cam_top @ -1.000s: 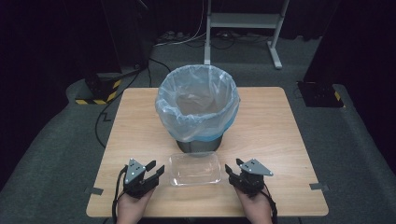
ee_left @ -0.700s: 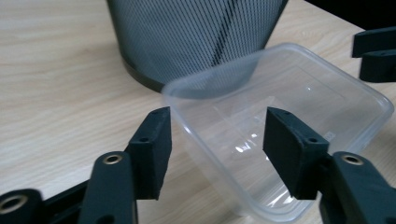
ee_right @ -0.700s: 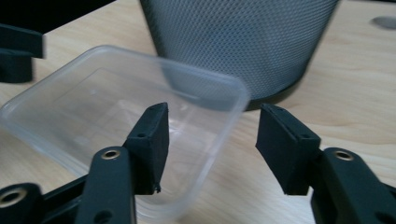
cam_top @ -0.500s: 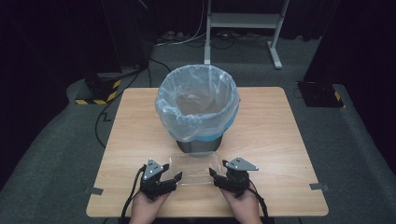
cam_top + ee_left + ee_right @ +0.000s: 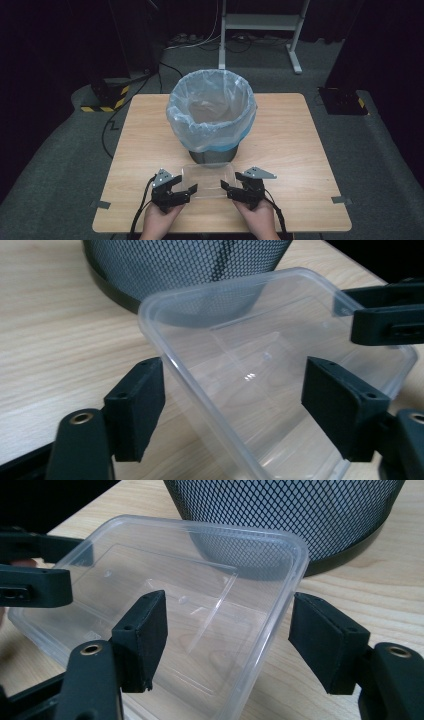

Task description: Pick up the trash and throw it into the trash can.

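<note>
lying on the wooden table (image 5: 300,150) just in front of the bin, the clear plastic container (image 5: 209,180) is a shallow, see-through rectangle with rounded corners and a raised rim, and the wood grain shows through its base. it sits between the two grippers near the person's edge of the table. at the left, the left gripper (image 5: 186,190) straddles the container's left end: in the left gripper view (image 5: 232,405) one pad stands outside the rim and the other over the inside, both clear of the plastic, so the jaws are wide and grip nothing; they have just been opening, with the rim between them. behind the container stands the black mesh wastebasket (image 5: 212,155) lined with a pale blue plastic bag (image 5: 210,112), the container's far edge close to its base. at the right, the right gripper (image 5: 229,190) brackets the container's right end in the same way; the right gripper view (image 5: 227,640) shows gaps on both sides of the rim, jaws spread and also just opening, holding nothing. counted: one container, one bin with one bag, two grippers, two hands. compared with a second ago, both grippers have come inward from beside the container to its ends, and the container now lies a little nearer the table's front edge.
</note>
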The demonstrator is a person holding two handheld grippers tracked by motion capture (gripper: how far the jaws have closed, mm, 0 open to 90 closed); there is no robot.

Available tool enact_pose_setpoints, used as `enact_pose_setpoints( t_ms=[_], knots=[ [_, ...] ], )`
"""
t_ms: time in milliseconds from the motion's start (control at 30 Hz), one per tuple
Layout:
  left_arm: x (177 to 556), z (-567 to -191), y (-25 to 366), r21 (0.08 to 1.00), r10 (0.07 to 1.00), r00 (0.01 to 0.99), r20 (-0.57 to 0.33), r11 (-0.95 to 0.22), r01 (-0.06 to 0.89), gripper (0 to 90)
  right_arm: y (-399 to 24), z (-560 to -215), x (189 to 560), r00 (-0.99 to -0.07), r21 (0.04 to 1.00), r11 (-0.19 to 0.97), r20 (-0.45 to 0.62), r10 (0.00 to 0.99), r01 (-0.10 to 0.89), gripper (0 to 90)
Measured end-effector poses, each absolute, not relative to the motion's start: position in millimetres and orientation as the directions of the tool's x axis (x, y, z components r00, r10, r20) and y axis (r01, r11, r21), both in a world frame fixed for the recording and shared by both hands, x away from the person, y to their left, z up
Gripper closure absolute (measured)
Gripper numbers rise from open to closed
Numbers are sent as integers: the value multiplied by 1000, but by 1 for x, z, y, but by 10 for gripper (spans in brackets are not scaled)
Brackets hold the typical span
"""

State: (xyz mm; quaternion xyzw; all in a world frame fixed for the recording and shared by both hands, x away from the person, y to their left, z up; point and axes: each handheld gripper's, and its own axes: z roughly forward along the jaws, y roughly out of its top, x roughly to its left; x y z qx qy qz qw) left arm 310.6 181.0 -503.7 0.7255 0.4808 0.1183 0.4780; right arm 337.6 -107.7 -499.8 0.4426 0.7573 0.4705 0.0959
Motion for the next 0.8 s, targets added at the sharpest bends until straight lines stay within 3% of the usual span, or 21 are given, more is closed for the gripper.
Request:
enact_pose_setpoints(
  t_ms=[267, 467, 533, 800],
  knots=[
    [307, -501, 179, 814, 815, 511, -273, -87, 574, 277, -106, -498, 338, -585, 790, 166, 277, 763, 591, 342],
    [295, -494, 181, 864, 836, 510, -203, -93, 495, 487, -109, -488, 327, -592, 832, 185, 198, 782, 523, 517],
    [290, -492, 181, 879, 841, 506, -193, -81, 470, 552, -110, -486, 323, -579, 842, 190, 169, 797, 506, 613],
    [279, -481, 183, 925, 858, 496, -135, -71, 374, 729, -113, -484, 315, -569, 869, 199, 110, 815, 454, 708]
  ],
)
